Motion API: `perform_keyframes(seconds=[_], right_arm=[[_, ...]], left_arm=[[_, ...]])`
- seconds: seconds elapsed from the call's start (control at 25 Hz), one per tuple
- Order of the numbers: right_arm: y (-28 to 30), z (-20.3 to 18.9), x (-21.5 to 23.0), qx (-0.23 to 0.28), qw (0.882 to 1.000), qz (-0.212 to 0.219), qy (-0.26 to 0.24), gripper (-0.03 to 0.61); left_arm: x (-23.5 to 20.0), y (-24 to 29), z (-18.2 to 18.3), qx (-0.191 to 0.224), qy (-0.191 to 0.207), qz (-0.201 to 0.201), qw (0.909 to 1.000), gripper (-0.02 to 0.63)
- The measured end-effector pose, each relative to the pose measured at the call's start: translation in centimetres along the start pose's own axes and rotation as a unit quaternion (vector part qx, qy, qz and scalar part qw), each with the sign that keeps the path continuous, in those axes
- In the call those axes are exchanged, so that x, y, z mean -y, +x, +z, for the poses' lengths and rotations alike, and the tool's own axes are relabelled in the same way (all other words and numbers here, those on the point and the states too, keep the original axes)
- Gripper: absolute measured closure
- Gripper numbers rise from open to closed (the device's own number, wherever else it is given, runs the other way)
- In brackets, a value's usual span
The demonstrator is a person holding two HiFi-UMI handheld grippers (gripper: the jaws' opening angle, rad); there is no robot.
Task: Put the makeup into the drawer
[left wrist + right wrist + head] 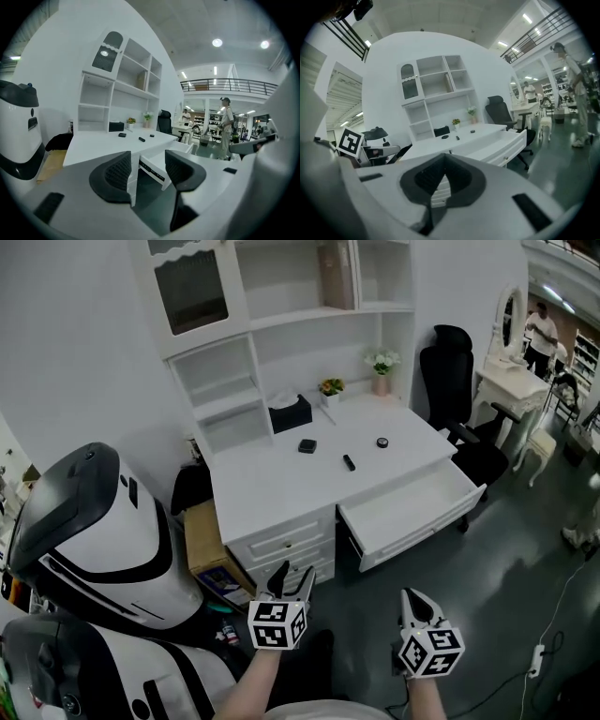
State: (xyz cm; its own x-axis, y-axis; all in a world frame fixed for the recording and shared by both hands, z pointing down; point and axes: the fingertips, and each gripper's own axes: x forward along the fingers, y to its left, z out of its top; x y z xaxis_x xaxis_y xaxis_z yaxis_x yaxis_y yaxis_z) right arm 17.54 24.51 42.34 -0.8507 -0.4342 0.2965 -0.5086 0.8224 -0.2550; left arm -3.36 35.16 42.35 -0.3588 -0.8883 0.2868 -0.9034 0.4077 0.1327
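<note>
Left gripper (292,578): jaws parted, empty. Desk (267,486) bears square compact (307,446), slim stick (349,462) and round pot (382,442). These are probably light, rigid and slippery, so pinch across their sides. Open drawer (403,507) beside them; right gripper (415,601): jaws together, empty.

The head camera looks steeply down from above and behind onto a white desk (281,474) and its open drawer (412,507), well off. Cameras on the left gripper (289,585) and right gripper (419,607) sit low, facing almost level toward that same desk and drawer.
</note>
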Motion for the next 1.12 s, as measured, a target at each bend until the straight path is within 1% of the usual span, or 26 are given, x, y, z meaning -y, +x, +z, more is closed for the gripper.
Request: perform_keyframes(seconds=[0.36, 0.56, 0.8, 1.0, 1.12], right_arm=[[10.9, 4.4, 0.4, -0.003, 1.000, -0.009, -0.002, 0.577], [15.9, 6.1, -0.1, -0.010, 1.000, -0.011, -0.002, 0.577], [19.7, 7.4, -0.7, -0.009, 1.000, -0.011, -0.002, 0.577], [21.8, 8.2, -0.9, -0.010, 1.000, -0.008, -0.004, 0.577], [22.6, 8.8, -0.6, -0.007, 1.000, -0.005, -0.004, 0.575]], left_arm=[[-5.9, 9.3, 3.4, -0.002, -0.001, -0.007, 1.0000, 0.370], [-8.6, 13.1, 5.1, -0.002, -0.004, -0.017, 0.9998, 0.366], [-11.0, 16.1, 6.3, -0.003, -0.009, -0.021, 0.9997, 0.359], [-12.0, 18.0, 6.6, -0.012, -0.006, -0.021, 0.9997, 0.344], [-12.3, 19.1, 6.8, -0.012, -0.012, -0.018, 0.9997, 0.341]])
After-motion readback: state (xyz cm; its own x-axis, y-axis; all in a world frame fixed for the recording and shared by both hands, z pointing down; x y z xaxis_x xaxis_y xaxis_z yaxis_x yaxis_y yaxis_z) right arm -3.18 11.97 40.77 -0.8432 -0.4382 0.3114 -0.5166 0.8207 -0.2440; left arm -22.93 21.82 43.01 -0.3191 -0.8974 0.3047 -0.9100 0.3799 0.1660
